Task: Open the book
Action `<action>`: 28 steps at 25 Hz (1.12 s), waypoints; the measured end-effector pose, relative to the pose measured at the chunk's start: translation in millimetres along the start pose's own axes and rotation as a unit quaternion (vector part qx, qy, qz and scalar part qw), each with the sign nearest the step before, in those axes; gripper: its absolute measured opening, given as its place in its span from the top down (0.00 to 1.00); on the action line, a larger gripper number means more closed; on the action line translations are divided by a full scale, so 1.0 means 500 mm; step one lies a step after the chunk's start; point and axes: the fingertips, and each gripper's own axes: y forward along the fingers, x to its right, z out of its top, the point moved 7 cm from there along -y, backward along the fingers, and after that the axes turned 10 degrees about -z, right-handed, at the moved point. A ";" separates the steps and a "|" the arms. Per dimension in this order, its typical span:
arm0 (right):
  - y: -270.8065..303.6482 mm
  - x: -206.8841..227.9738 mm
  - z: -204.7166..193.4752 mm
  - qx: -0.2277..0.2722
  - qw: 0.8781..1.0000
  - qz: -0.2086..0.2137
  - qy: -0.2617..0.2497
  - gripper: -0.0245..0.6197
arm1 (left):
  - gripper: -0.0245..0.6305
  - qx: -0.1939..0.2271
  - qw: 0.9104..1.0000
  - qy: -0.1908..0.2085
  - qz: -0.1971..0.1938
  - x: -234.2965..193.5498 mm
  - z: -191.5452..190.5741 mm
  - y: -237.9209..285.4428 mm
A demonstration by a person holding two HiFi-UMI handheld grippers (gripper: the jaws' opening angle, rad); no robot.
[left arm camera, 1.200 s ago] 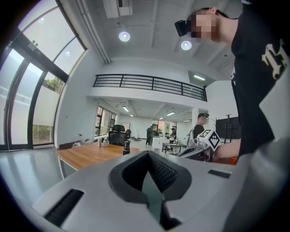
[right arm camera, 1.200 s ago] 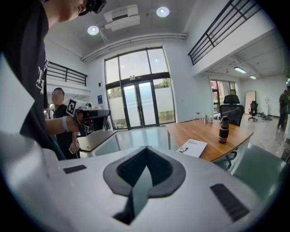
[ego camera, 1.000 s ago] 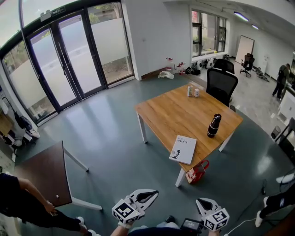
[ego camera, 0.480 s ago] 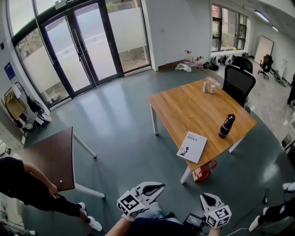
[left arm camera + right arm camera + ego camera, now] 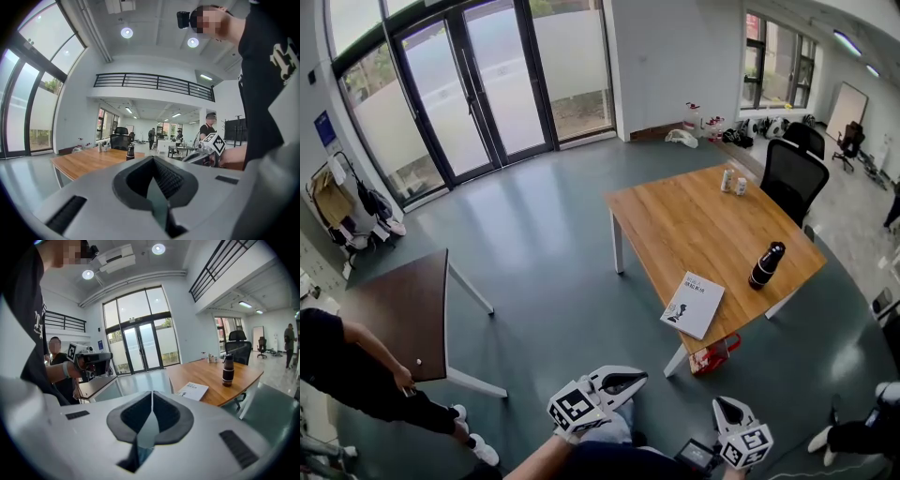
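black bottle (image 5: 766,265) upright on wooden table (image 5: 694,216) | red bag (image 5: 712,354) under near corner | office chair (image 5: 794,178) far side

Open tabletop (image 5: 694,220) flanks the book (image 5: 693,305); the bottle (image 5: 766,265) stands well apart.

Open office, wooden table (image 5: 694,220), swivel chair (image 5: 791,176), glass doors (image 5: 478,89)

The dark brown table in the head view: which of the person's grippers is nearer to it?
Left. The left gripper is off to the right of the dark brown table, apart from it; the right gripper is farther right still, beyond the left one.
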 end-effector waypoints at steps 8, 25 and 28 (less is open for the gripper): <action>0.038 0.008 0.053 -0.026 1.000 -0.014 0.005 0.98 | 0.95 0.006 1.000 -0.008 -0.018 -0.061 -0.001 0.031; 0.198 0.111 0.196 0.003 0.998 -0.060 0.018 0.98 | 0.95 0.020 0.997 -0.012 -0.070 -0.312 0.049 0.149; 0.234 0.119 0.228 0.003 0.997 -0.071 0.019 0.98 | 0.95 0.017 0.997 -0.015 -0.068 -0.355 0.052 0.150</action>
